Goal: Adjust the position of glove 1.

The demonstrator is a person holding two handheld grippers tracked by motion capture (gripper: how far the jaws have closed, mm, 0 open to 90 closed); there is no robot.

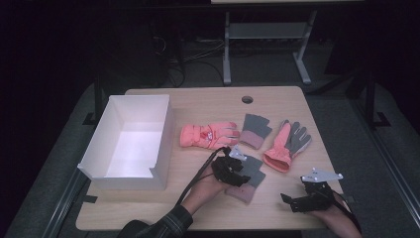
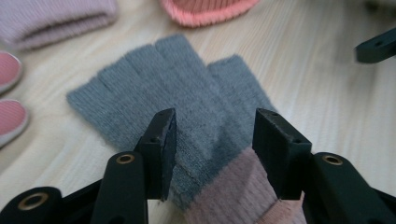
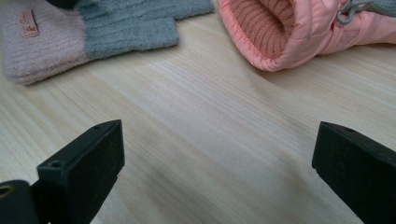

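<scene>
Wooden table (image 1: 198, 106). White open box (image 1: 130, 144) at its left side. Near grey fingerless knit glove with pink cuff (image 2: 196, 135) lies flat at front centre. Left gripper (image 2: 212, 154) over it, jaws spread to either side of the cuff seam; contact with the fabric looks likely but I cannot confirm it. Right gripper (image 3: 215, 163) low over bare wood at front right, jaws wide apart, holding nothing. Second grey glove (image 1: 255, 130) farther back, between a pink ski glove (image 1: 208, 135) and a pink-and-grey ski glove (image 1: 287, 146).
</scene>
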